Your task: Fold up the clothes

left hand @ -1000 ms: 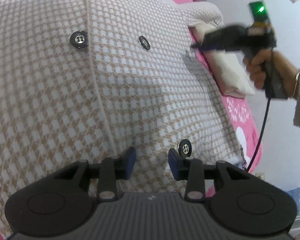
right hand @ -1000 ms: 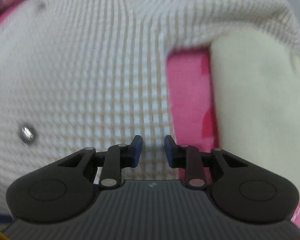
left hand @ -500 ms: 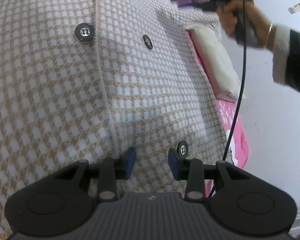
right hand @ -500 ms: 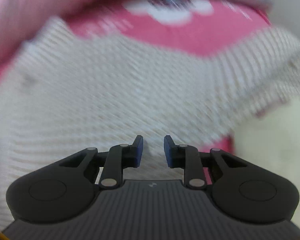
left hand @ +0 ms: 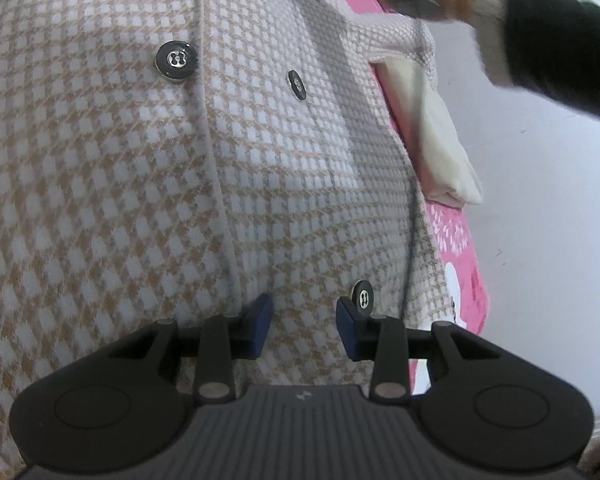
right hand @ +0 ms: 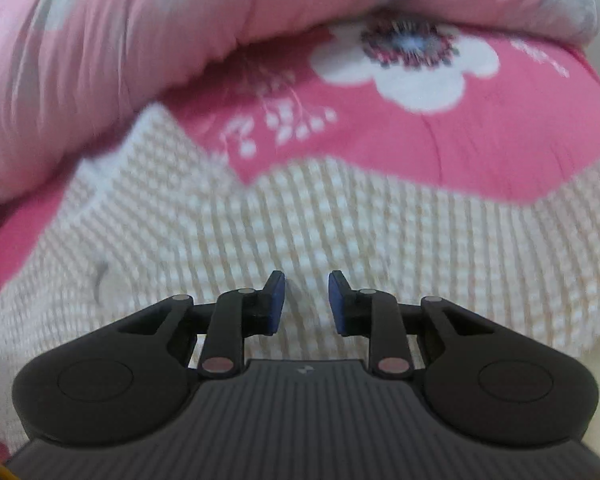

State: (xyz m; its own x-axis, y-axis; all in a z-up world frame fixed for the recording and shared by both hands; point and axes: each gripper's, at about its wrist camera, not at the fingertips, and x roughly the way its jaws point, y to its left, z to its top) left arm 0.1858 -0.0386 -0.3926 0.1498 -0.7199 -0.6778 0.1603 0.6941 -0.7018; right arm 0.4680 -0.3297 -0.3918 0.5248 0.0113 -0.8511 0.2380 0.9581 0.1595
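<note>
Houndstooth coat (left hand: pixel 148 184), no legible labels

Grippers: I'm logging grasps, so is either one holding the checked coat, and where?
Neither. The left gripper and right gripper are open over the checked coat, nothing pinched.

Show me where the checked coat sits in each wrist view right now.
Left wrist: checked coat fills the left and centre, buttons up.
Right wrist: its top edge crosses the middle, blurred.
Shared landmark: pink flowered bedsheet under it.
</note>
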